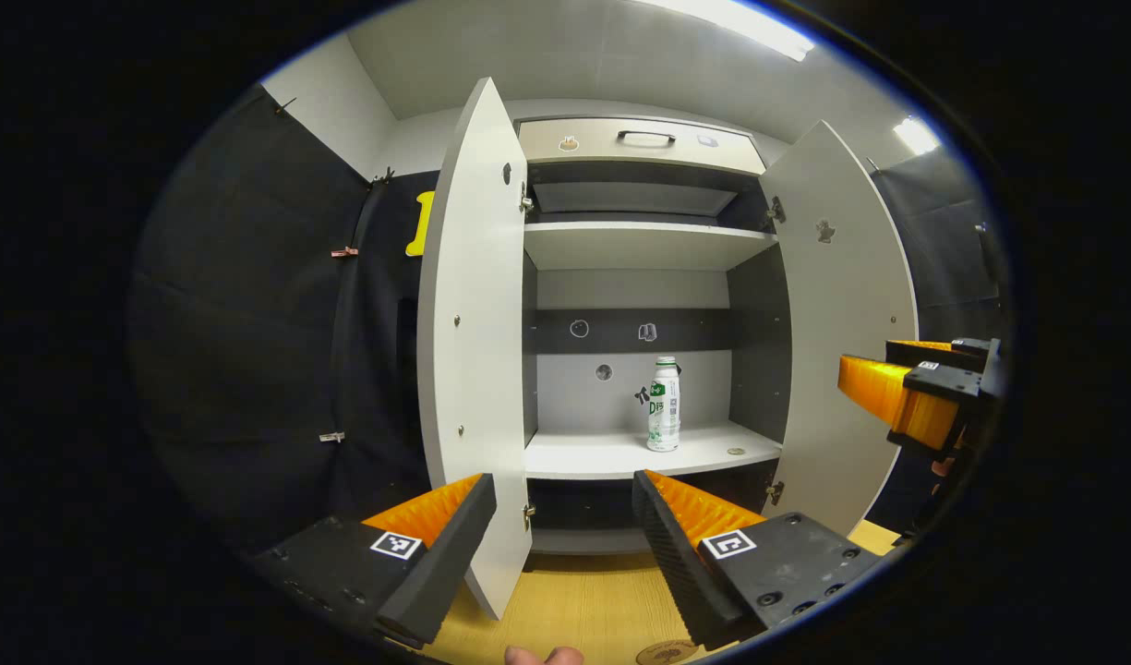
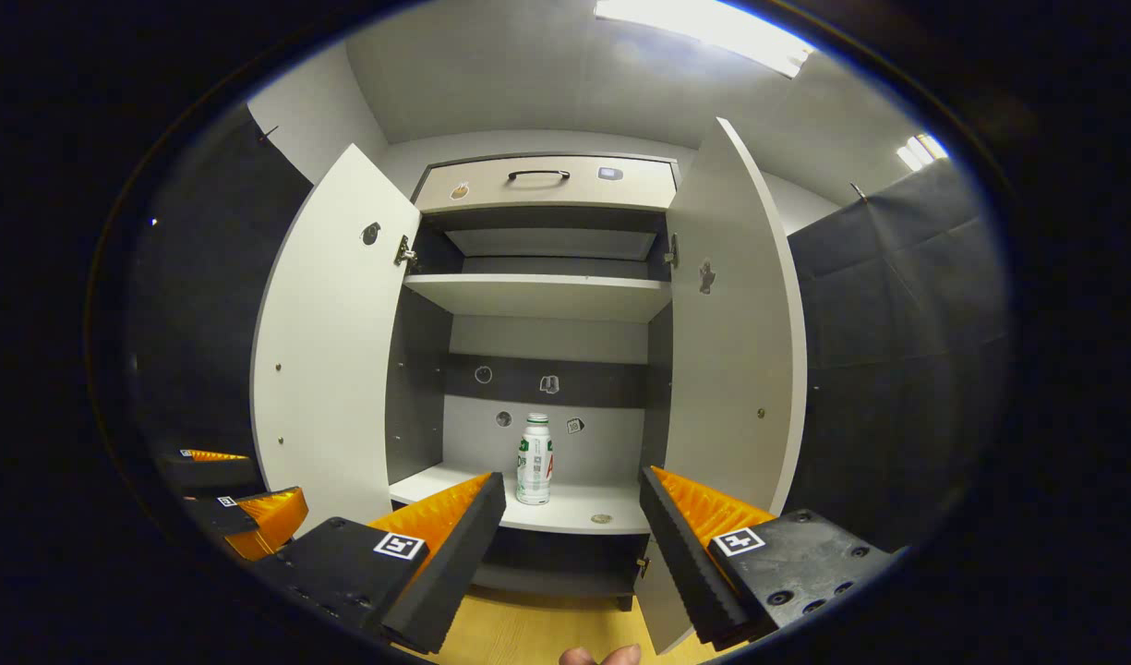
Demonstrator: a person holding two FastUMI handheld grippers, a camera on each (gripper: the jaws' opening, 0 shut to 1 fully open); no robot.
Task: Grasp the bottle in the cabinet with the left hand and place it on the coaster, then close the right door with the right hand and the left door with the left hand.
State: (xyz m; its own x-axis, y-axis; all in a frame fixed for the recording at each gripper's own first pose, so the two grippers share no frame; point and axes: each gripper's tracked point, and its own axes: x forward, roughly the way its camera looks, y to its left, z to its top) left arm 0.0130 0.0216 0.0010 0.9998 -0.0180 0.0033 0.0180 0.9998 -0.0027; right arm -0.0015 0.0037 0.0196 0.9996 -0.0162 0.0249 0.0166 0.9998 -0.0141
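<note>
On the cabinet's lower shelf (image 1: 620,454) a slim white plastic bottle (image 1: 663,405) is seen upright, well beyond the spread fingers of the left gripper (image 1: 565,517) and right gripper (image 2: 572,517). Both flat doors, left (image 1: 468,351) and right (image 1: 847,323), are swung open.

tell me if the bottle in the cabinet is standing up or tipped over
Upright: the bottle stands on its base on the lower shelf, cap on top, between both open doors.
</note>
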